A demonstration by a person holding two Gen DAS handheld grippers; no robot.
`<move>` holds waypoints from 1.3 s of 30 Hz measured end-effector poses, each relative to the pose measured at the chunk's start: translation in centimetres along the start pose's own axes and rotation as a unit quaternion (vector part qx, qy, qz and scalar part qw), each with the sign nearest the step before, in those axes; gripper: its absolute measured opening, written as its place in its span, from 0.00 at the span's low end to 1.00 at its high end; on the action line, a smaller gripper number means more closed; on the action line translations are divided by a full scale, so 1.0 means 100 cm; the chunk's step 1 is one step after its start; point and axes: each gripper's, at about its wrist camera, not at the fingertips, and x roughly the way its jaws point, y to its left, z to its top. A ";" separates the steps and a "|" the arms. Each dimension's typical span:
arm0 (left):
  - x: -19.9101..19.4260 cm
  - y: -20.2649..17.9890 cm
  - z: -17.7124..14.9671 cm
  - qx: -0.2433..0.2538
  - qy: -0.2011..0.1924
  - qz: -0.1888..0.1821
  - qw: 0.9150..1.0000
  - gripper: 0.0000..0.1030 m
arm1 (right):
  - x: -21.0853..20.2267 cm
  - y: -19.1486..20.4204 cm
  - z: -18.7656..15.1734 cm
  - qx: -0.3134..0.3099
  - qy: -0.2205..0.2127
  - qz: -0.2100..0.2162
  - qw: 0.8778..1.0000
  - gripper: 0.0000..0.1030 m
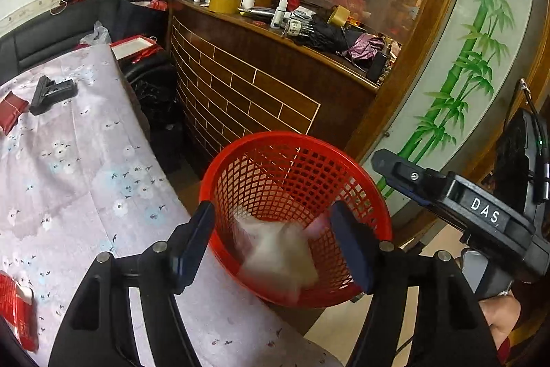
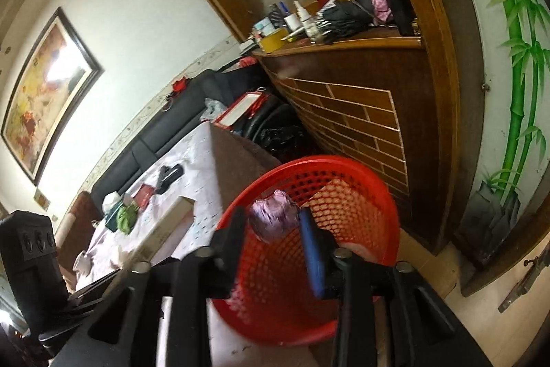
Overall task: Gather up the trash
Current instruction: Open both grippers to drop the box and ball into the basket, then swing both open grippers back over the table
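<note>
A red mesh basket [image 1: 295, 167] stands on the floor beside the table's corner; it also shows in the right wrist view [image 2: 361, 195]. My left gripper [image 1: 271, 239] is open above the basket's mouth. A white crumpled piece of trash [image 1: 278, 253], blurred, is loose between and below its fingers, inside the basket. My right gripper [image 2: 275, 226] is over the basket's near rim, shut on a crumpled purple wrapper [image 2: 273, 219]. The right gripper's body [image 1: 481, 212] shows at the right in the left wrist view.
The table [image 1: 68, 177] has a flowered cloth, with a black tool [image 1: 51, 93] and red packets [image 1: 17, 308] on it. A brown cabinet [image 1: 247, 85] with clutter on top stands behind the basket. A black sofa [image 1: 58, 26] is at the far end.
</note>
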 end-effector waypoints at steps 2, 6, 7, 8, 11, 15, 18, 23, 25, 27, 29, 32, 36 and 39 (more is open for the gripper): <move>-0.005 0.002 -0.003 0.001 0.000 0.002 1.000 0.67 | 0.003 -0.007 0.003 0.008 -0.002 -0.001 1.000 0.57; -0.031 0.008 -0.015 0.006 -0.028 0.027 0.999 0.67 | -0.005 -0.012 0.001 0.011 -0.015 -0.001 1.000 0.57; -0.040 0.010 -0.020 0.010 -0.035 0.033 0.999 0.67 | -0.009 -0.010 -0.001 0.008 -0.018 0.000 1.000 0.57; -0.048 0.012 -0.026 0.014 -0.040 0.041 0.998 0.68 | -0.011 -0.008 -0.003 0.004 -0.021 0.000 1.000 0.57; -0.075 0.020 -0.044 0.021 -0.054 0.074 0.996 0.70 | -0.020 0.006 -0.016 -0.011 -0.028 0.003 1.000 0.66; -0.115 0.034 -0.070 0.028 -0.074 0.102 0.992 0.70 | -0.020 0.033 -0.037 -0.031 -0.018 0.016 0.999 0.69; -0.151 0.050 -0.090 0.020 -0.094 0.126 0.987 0.70 | -0.013 0.061 -0.058 -0.053 0.002 0.038 0.998 0.69; -0.197 0.084 -0.118 -0.007 -0.107 0.156 0.982 0.71 | 0.007 0.115 -0.096 -0.094 0.044 0.075 0.992 0.69; -0.218 0.100 -0.131 -0.024 -0.115 0.170 0.979 0.71 | 0.013 0.138 -0.112 -0.115 0.061 0.088 0.988 0.69; -0.240 0.117 -0.144 -0.043 -0.126 0.186 0.974 0.71 | 0.019 0.159 -0.127 -0.136 0.076 0.100 0.983 0.69; -0.267 0.136 -0.160 -0.066 -0.140 0.202 0.967 0.71 | 0.022 0.175 -0.139 -0.150 0.087 0.108 0.979 0.69; -0.306 0.168 -0.184 -0.106 -0.157 0.234 0.953 0.71 | 0.025 0.197 -0.157 -0.171 0.100 0.117 0.973 0.69; -0.350 0.217 -0.215 -0.170 -0.176 0.286 0.927 0.72 | 0.029 0.221 -0.173 -0.196 0.115 0.125 0.966 0.69; -0.367 0.264 -0.233 -0.226 -0.160 0.328 0.903 0.72 | 0.029 0.236 -0.184 -0.213 0.122 0.131 0.960 0.69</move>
